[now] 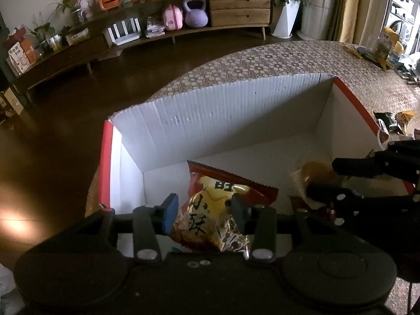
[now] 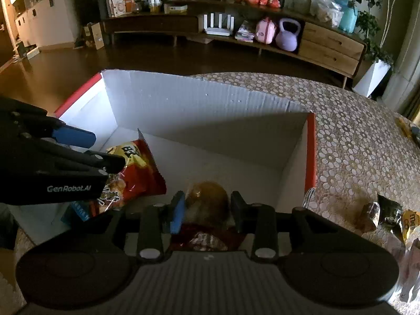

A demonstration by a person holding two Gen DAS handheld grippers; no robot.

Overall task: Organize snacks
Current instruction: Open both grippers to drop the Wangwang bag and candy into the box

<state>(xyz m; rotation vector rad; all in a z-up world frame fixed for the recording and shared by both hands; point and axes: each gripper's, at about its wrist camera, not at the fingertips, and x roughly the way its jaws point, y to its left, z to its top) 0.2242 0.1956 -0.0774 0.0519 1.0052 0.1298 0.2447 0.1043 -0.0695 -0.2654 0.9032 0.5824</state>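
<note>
A white cardboard box with red outer sides (image 1: 210, 120) (image 2: 210, 110) stands on the patterned table. My left gripper (image 1: 204, 210) holds a red and yellow snack bag (image 1: 210, 210) (image 2: 136, 168) over the box's near left part, its fingers pressed on the bag's sides. My right gripper (image 2: 207, 210) is shut on a wrapped golden bun (image 2: 210, 199) (image 1: 312, 176) over the box's near right part. Each gripper shows from the side in the other's view. A blue packet (image 2: 76, 210) lies low in the box under the left gripper.
Several loose snack packets (image 2: 388, 218) lie on the table right of the box. The floral tablecloth (image 2: 354, 136) stretches to the right and back. A long wooden sideboard (image 1: 183, 26) stands across the dark floor. More items (image 1: 380, 50) sit at the table's far end.
</note>
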